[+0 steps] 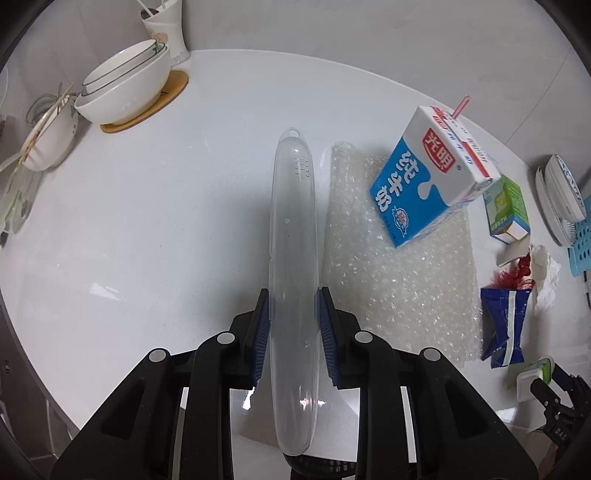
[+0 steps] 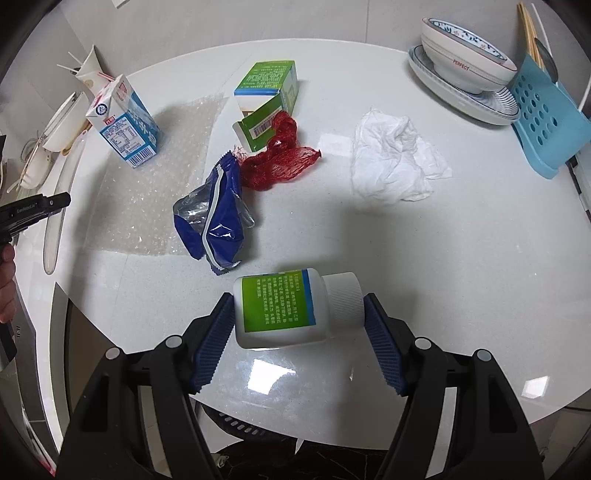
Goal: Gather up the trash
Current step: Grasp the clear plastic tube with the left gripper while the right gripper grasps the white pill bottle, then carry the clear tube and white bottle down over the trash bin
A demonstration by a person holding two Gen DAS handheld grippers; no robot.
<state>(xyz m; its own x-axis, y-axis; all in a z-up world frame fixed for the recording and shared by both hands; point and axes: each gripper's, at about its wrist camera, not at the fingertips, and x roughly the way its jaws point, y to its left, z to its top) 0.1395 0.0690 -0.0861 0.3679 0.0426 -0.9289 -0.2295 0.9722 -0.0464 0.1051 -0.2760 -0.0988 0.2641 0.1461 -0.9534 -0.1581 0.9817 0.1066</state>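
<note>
My left gripper (image 1: 294, 295) is shut on a long clear plastic case (image 1: 293, 206), held above the white table (image 1: 147, 221) with its blue pads on both sides. My right gripper (image 2: 298, 299) is shut on a white bottle (image 2: 277, 306) with a green label, one pad against its base and the other on its ribbed cap, low over the table's near edge. Loose on the table lie a blue-and-white milk carton (image 2: 123, 122) on bubble wrap (image 2: 166, 192), a green carton (image 2: 266, 96), red mesh netting (image 2: 280, 162), a blue wrapper (image 2: 218, 218) and a crumpled tissue (image 2: 395, 158).
Stacked white bowls (image 1: 122, 92) on a wooden coaster stand at the far left, beside a cup of utensils (image 1: 166, 29). A patterned bowl (image 2: 465, 62) on plates and a blue perforated rack (image 2: 546, 118) sit at the far right. The round table's edge (image 2: 480, 417) curves close in front.
</note>
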